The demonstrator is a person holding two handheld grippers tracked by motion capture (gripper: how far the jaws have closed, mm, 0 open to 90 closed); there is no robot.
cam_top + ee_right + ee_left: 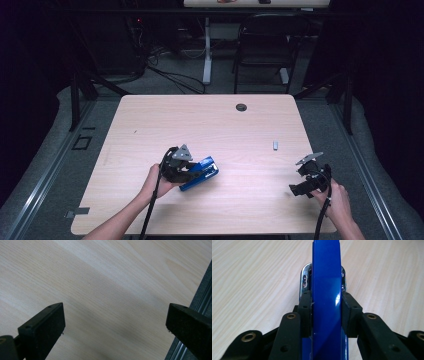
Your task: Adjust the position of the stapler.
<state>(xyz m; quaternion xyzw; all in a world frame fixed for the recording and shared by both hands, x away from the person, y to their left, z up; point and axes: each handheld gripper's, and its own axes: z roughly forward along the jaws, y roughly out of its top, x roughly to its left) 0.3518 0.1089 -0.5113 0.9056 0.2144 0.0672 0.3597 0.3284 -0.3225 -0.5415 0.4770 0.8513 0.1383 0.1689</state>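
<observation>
A blue stapler [201, 172] lies low over the light wooden table [210, 125], left of its middle. My left gripper [192, 172] is shut on it. In the left gripper view both black pads [305, 312] press on the sides of the blue stapler [325, 302], and its chrome base [304, 281] shows beyond them. My right gripper [295, 189] stays near the table's front right corner, jaws wide apart. In the right gripper view its two pads [47, 325] frame bare wood, with nothing between them.
A small grey object [275, 145] lies on the table right of the middle. A round cable hole [241, 107] sits near the far edge. Beyond the table stand a black chair [262, 50] and a desk leg. The table's right edge [197, 300] runs close to the right gripper.
</observation>
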